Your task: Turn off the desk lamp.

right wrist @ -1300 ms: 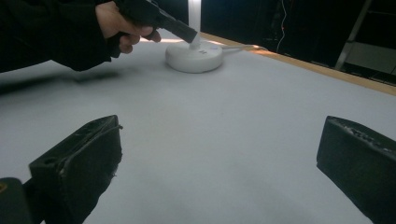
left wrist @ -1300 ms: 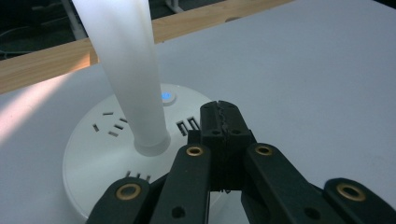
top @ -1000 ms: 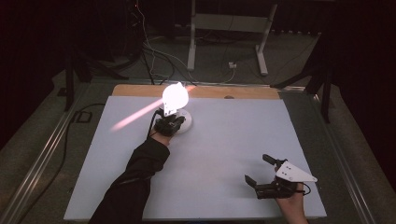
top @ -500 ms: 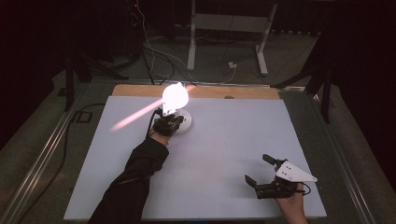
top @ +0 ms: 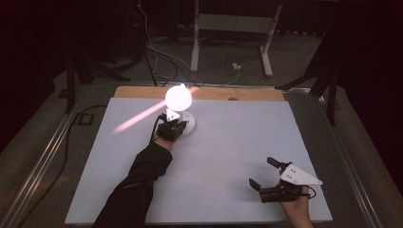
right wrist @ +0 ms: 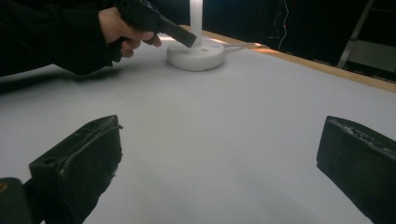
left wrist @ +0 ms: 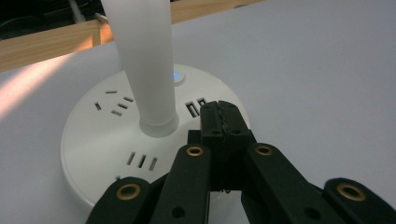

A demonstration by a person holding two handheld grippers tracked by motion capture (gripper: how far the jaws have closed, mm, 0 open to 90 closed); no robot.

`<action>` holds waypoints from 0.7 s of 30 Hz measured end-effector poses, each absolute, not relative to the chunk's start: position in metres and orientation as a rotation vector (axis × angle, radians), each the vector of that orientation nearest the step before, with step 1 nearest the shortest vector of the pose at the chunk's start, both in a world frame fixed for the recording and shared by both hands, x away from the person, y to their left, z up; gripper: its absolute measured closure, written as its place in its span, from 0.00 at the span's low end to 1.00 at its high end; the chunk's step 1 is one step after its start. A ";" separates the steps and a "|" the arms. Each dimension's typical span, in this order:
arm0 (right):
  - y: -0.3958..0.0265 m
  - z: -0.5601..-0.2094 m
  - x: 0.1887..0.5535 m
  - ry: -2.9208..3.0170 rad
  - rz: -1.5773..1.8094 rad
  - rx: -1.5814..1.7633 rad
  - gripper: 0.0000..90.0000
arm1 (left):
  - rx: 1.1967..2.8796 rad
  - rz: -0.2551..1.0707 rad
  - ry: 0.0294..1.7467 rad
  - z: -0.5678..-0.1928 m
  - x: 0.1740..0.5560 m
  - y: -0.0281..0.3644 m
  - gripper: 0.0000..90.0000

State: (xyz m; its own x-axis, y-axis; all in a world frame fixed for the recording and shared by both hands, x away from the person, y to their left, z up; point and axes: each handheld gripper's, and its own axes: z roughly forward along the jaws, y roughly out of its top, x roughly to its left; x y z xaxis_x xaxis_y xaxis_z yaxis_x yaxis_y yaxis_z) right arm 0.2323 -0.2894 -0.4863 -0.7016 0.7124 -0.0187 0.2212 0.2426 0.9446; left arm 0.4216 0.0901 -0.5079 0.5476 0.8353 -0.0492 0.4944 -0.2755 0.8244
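In the high view, a white desk (top: 228, 142) carries a lit lamp (top: 178, 97) near the far edge, a little left of the middle. The lamp's round base (top: 189, 124) stands on the desk, and the left gripper (top: 171, 127) is at this base on its near side. The right gripper (top: 266, 176) rests near the near right corner, well apart from the lamp, with its jaws spread and nothing between them.

In the left gripper view, the jaws are pressed together, and their tips are over the base (left wrist: 116, 135), just beside the white stem (left wrist: 144, 60). A small blue light (left wrist: 177, 76) glows on the base behind the stem.

In the right gripper view, the two black jaws stand wide apart over the bare desk (right wrist: 224, 121). Farther off, the left gripper (right wrist: 184, 39) points at the base (right wrist: 196, 55).
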 end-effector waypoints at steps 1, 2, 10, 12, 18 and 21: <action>-0.289 -0.486 0.232 2.072 1.462 0.852 0.00 | 1.933 0.504 1.081 -0.509 0.422 0.090 1.00; -0.290 -0.486 0.232 2.072 1.463 0.852 0.00 | 1.932 0.498 1.084 -0.510 0.422 0.090 1.00; -0.290 -0.486 0.232 2.073 1.464 0.854 0.00 | 1.942 0.503 1.088 -0.513 0.423 0.088 1.00; -0.290 -0.486 0.232 2.073 1.464 0.854 0.00 | 1.936 0.495 1.086 -0.513 0.423 0.088 1.00; -0.290 -0.487 0.233 2.075 1.462 0.855 0.00 | 1.945 0.507 1.079 -0.513 0.422 0.088 1.00; -0.289 -0.487 0.233 2.076 1.463 0.856 0.00 | 1.953 0.520 1.073 -0.513 0.422 0.087 1.00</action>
